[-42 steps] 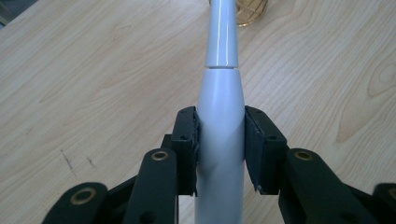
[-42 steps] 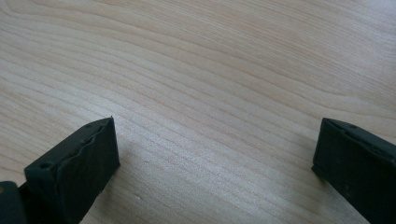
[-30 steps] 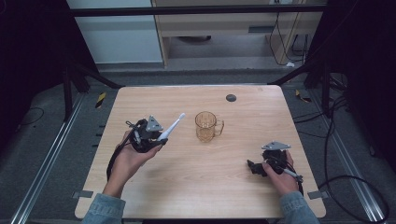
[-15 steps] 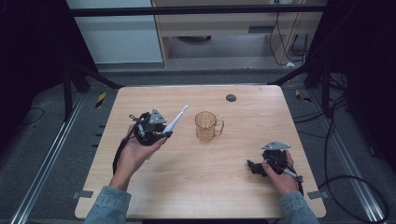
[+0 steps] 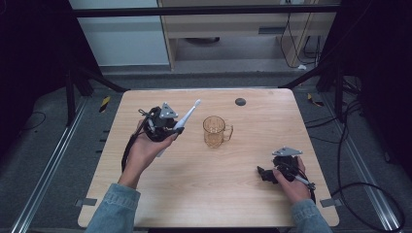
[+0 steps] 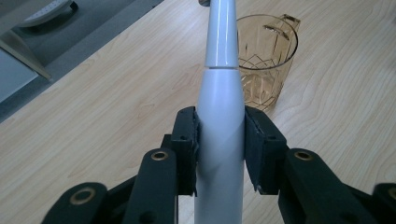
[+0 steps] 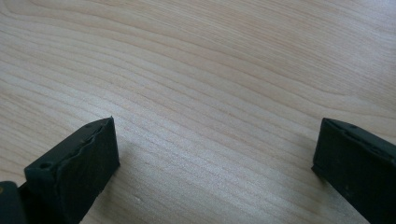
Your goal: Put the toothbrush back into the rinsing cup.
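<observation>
Toothbrush [image 6: 219, 116] clamped in left tongs [image 6: 219, 140], beside mug [image 6: 266, 60]

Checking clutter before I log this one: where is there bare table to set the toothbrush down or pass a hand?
Most of the table is bare: the near strip between the left gripper and right gripper, plus the far corners. Only the middle is occupied, where the toothbrush points toward the amber mug.

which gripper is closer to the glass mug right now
Left. The left gripper, shut on the toothbrush, is just left of the glass mug; the right gripper rests open, farther off toward the table's near right.
</observation>
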